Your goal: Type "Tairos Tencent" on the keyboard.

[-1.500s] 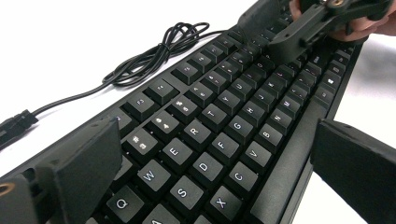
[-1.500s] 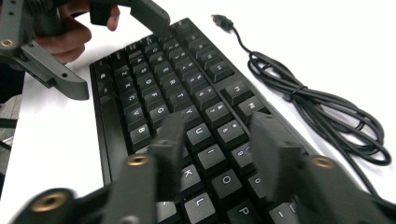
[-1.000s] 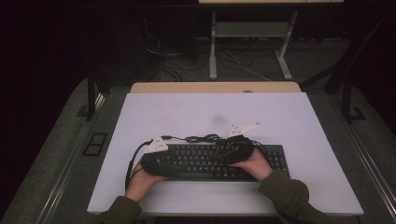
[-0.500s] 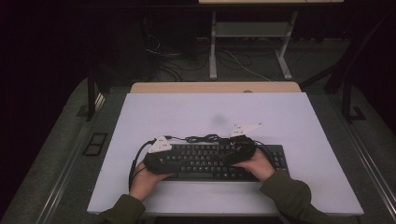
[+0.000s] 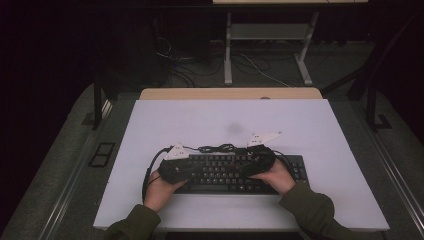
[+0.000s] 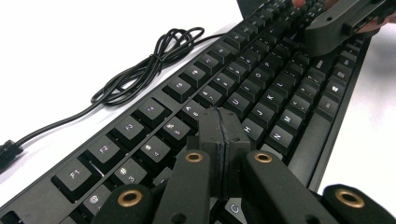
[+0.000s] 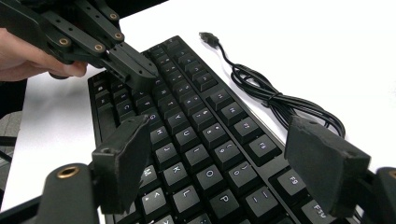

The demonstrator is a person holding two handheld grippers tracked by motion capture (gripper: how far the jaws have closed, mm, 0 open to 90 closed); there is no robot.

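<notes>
1. We see a black keyboard [image 5: 235,172] lying flat on the white tabletop [image 5: 310,125], near the person's edge, with its thin cable [image 6: 140,70] bundled in a loose coil just behind it.
2. Our left gripper [image 6: 219,128] has its jaws pressed flat together, having just been closing with nothing between them; the joined tip sits over the middle letter keys.
3. Our right gripper [image 7: 224,158] hangs over the right half of the keys with its jaws standing wide and empty.
4. We judge the keyboard stiff and fairly light, a long rigid slab that would tip if lifted from one end alone.
5. The keycaps look smooth and springy, so we would press them with a closed tip rather than pinch them.
6. To move it, we would take the bare frame at both short ends, one gripper each.
7. The cable is limp and could snag or drag, so we would mind it.
</notes>
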